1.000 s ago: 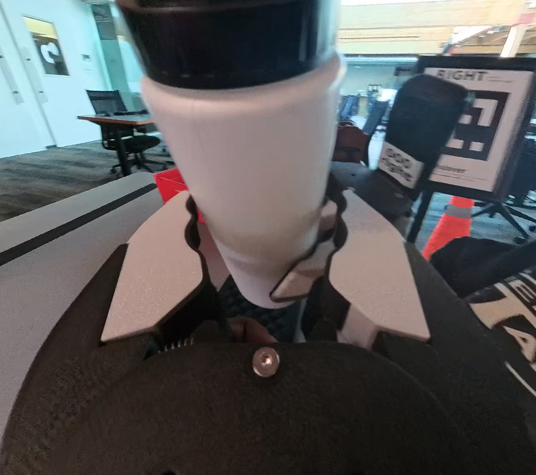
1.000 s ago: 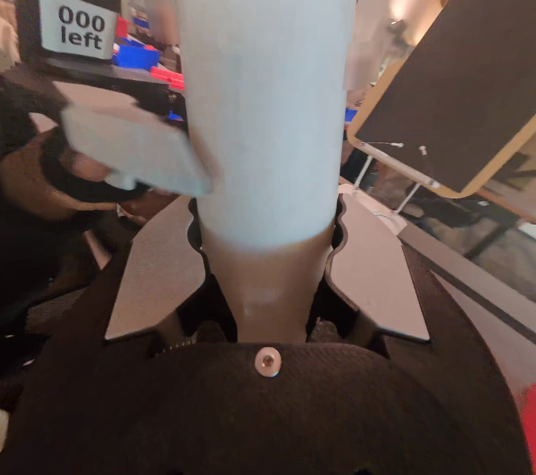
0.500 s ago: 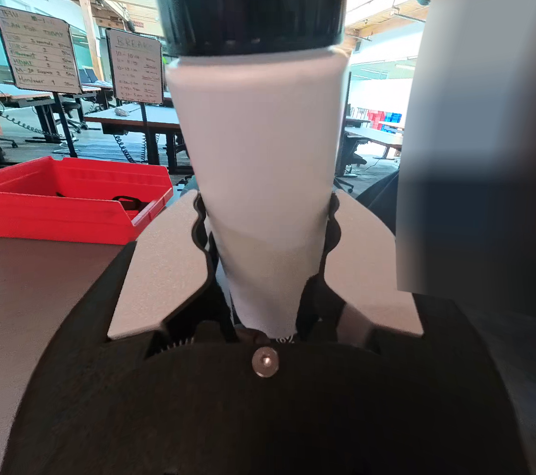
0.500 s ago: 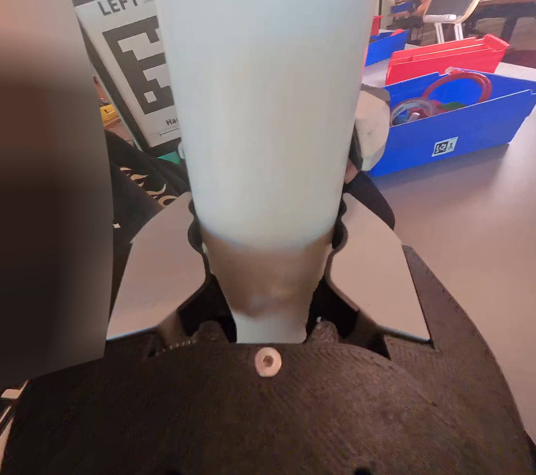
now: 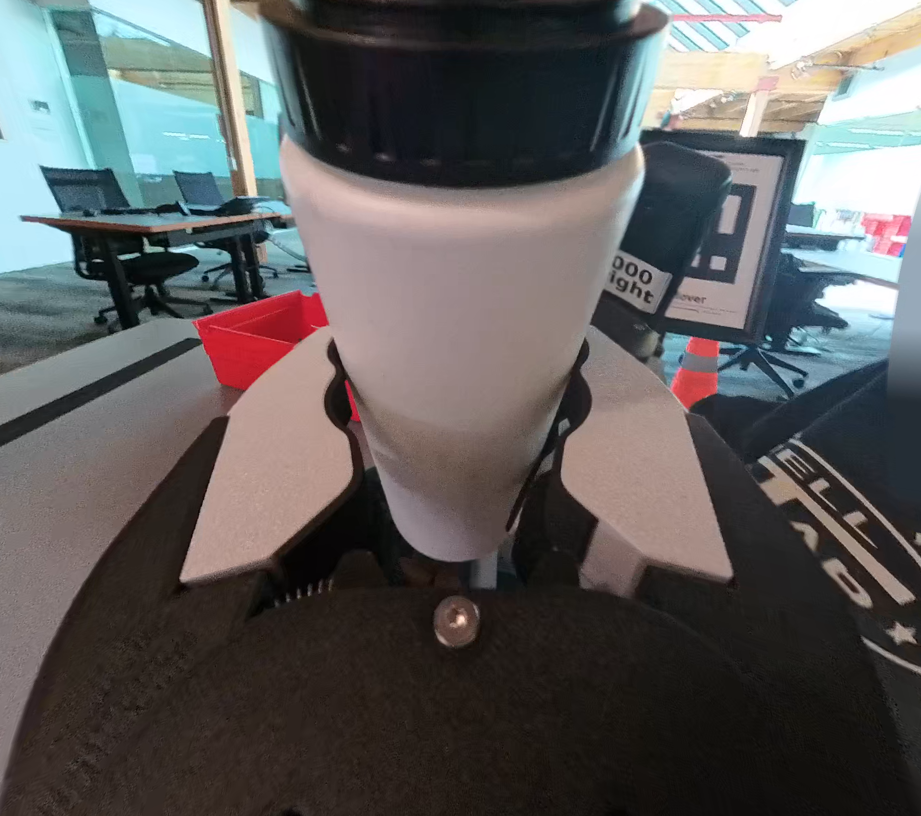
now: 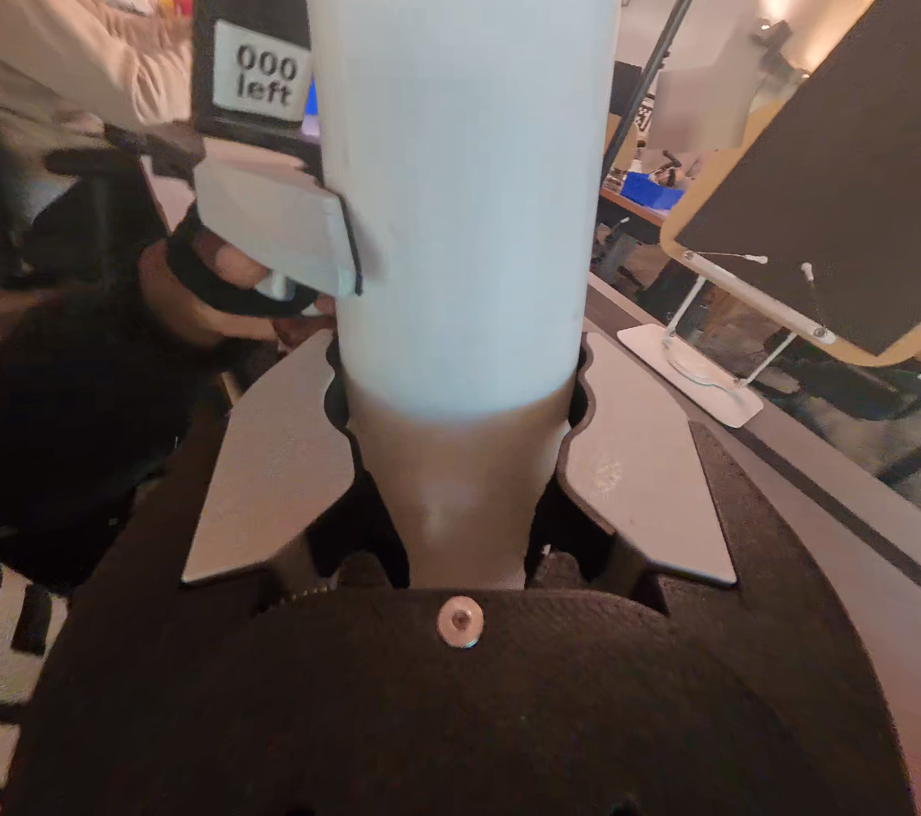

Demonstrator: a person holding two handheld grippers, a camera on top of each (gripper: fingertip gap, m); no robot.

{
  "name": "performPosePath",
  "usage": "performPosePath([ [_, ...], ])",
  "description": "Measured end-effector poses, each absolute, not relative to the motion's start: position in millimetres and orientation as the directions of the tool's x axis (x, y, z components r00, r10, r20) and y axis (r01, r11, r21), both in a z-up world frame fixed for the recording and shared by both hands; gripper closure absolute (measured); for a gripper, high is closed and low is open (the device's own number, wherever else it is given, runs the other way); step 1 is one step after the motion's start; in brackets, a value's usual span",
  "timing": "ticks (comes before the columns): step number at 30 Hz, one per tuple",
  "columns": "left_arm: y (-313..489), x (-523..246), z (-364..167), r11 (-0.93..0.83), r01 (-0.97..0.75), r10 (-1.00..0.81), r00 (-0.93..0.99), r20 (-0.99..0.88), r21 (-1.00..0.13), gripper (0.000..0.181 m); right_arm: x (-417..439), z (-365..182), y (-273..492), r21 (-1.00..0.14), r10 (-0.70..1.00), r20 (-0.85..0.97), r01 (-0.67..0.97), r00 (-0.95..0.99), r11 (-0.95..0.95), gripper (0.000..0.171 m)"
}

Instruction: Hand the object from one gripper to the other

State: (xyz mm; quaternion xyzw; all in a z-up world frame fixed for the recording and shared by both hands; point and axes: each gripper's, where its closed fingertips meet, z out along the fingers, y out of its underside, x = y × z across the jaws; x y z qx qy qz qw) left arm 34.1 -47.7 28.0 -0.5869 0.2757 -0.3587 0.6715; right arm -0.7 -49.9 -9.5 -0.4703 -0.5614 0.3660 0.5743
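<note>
In the left wrist view the left gripper (image 5: 456, 423) has its two grey fingers (image 5: 271, 468) pressed close on both sides of a white bottle (image 5: 448, 319), so it is squeezing the bottle low down. The bottle fills the middle of the frame and its black cap (image 5: 463, 94) sits near the top. In the right wrist view the right gripper (image 6: 458, 418) also has its fingers (image 6: 643, 468) tight against the bottle (image 6: 458, 144), which stands tall in the middle of the frame. One grey finger of the left gripper (image 6: 284, 224) shows at the middle left, touching the side of the bottle higher up. So both grippers hold the same bottle at once, up in the air. I think the hand-over is about half done: both have grabbed on, and one still has to let go and pull away. At the middle left of the left wrist view a red bin (image 5: 249, 339) sits on a grey table (image 5: 75, 443).
</note>
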Motion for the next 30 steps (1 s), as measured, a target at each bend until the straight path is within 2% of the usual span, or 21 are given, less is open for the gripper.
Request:
performPosePath([
  [3, -65, 35, 31, 0.004, 0.183, -0.886, 0.456, 0.081, -0.983, 0.095, 4, -12, -70, -0.959, 0.964, 0.251, 0.113, -0.086, 0.259, 0.082],
  [5, -80, 39, 32, -0.043, 0.196, -0.940, 0.324, 0.106, -0.980, 0.095, 9, -11, -88, -0.986, 0.960, 0.108, 0.098, -0.258, 0.137, 0.074],
  [7, -92, 43, 29, -0.069, 0.177, -0.968, 0.227, 0.109, -0.982, 0.095, 14, -12, -102, -0.992, 0.912, -0.059, 0.129, -0.407, -0.007, 0.074],
  [10, -98, 49, 24, -0.082, 0.151, -0.980, 0.165, 0.107, -0.985, 0.095, 19, -16, -120, -0.961, 0.775, -0.265, 0.218, -0.573, -0.168, 0.079],
  [12, -95, 51, 23, -0.115, 0.157, -0.977, 0.160, 0.140, -0.981, 0.096, 17, -18, -122, -0.949, 0.740, -0.309, 0.247, -0.597, -0.196, 0.081],
  [14, -86, 47, 31, -0.110, 0.222, -0.965, 0.210, 0.158, -0.969, 0.097, 14, -13, -116, -0.955, 0.769, -0.293, 0.209, -0.568, -0.210, 0.083],
  [16, -68, 36, 39, -0.038, 0.290, -0.923, 0.356, 0.145, -0.956, 0.096, 9, -6, -98, -0.974, 0.856, -0.227, 0.117, -0.465, -0.195, 0.085],
  [20, -55, 27, 41, 0.092, 0.243, -0.838, 0.543, 0.057, -0.966, 0.084, 6, 1, -68, -1.000, 0.979, -0.027, 0.006, -0.200, -0.026, 0.085],
  [23, -55, 36, 38, 0.100, 0.186, -0.819, 0.573, 0.026, -0.977, 0.084, 4, -2, -60, -0.992, 0.992, 0.119, 0.039, -0.038, 0.121, 0.085],
  [25, -56, 40, 37, 0.122, 0.167, -0.811, 0.585, -0.001, -0.978, 0.096, 2, -5, -60, -0.977, 0.980, 0.197, 0.081, 0.023, 0.195, 0.085],
  [26, -57, 41, 37, 0.133, 0.168, -0.812, 0.584, -0.010, -0.977, 0.095, 2, -5, -60, -0.973, 0.974, 0.220, 0.087, 0.045, 0.216, 0.085],
  [30, -65, 38, 37, 0.083, 0.191, -0.863, 0.505, 0.025, -0.978, 0.096, 4, -7, -69, -0.962, 0.967, 0.254, 0.095, -0.026, 0.255, 0.085],
])
